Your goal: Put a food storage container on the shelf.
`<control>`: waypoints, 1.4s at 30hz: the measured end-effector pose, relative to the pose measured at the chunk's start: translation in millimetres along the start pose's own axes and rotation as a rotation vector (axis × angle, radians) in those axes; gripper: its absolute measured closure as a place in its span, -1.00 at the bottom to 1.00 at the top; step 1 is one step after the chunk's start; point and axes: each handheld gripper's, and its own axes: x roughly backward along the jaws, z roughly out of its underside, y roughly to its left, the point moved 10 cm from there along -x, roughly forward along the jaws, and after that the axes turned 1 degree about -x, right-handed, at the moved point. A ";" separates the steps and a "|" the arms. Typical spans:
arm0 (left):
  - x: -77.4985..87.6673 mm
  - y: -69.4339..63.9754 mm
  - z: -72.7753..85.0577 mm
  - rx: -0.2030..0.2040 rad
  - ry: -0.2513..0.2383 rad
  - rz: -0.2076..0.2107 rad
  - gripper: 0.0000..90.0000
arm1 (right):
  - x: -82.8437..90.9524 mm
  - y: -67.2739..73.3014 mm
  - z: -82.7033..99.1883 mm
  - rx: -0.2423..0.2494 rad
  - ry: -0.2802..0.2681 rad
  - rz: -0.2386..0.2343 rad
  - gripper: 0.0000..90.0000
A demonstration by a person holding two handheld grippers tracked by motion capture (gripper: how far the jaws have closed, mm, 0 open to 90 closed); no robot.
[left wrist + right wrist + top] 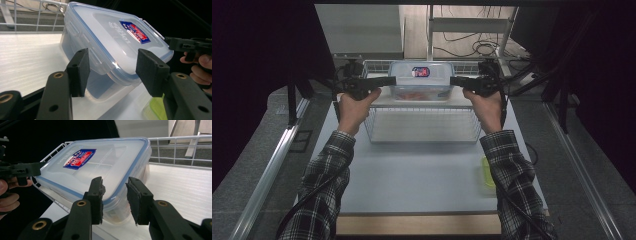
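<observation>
Box (pixel 421 79) seems about to be lifted: both grippers' jaws gape at its ends, unclamped; next, squeeze.

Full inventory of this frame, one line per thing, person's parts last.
Food container: 1, clear plastic with blue-rimmed lid and red-blue label, on the white shelf at the table's far end.
Wire basket: 1, white, on the table just nearer than the container.
Lime-green item: 1, at the table's right edge, partly hidden.
Table: 1, pale grey.
Left gripper: 1, black, jaws open astride the container's end.
Right gripper: 1, black, jaws astride the lid rim; contact unclear.
Sleeves: 2, plaid.
</observation>
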 end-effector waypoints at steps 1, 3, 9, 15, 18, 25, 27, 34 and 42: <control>0.7 -0.4 -0.2 -0.012 0.002 -0.007 0.00 | 0.6 0.5 0.3 0.006 0.004 0.001 0.42; 2.8 -1.3 -1.3 -0.036 -0.002 -0.032 0.00 | 2.5 2.3 0.3 0.017 0.001 -0.001 0.33; 15.4 -8.4 0.7 -0.076 -0.024 -0.008 -0.15 | 15.1 5.2 -0.5 0.049 -0.030 -0.016 0.04; 22.8 -16.5 16.6 -0.167 0.011 -0.016 -0.35 | 21.3 6.0 13.4 0.102 -0.014 -0.022 -0.16; 26.1 -20.7 28.6 -0.223 0.039 -0.026 -0.44 | 23.1 6.3 19.9 0.135 -0.011 -0.015 -0.24; 31.7 -25.3 55.3 -0.283 0.113 -0.034 -0.51 | 26.7 9.7 37.0 0.191 -0.007 -0.014 -0.44; 32.9 -27.2 63.1 -0.279 0.124 -0.021 -0.53 | 27.5 11.6 43.5 0.207 0.000 -0.013 -0.49; 35.4 -36.6 89.6 -0.324 0.157 -0.012 -0.62 | 30.4 20.2 65.5 0.260 0.003 -0.014 -0.64; 38.5 -45.3 119.2 -0.343 0.184 -0.004 -0.75 | 32.6 27.5 93.7 0.327 0.024 -0.004 -0.74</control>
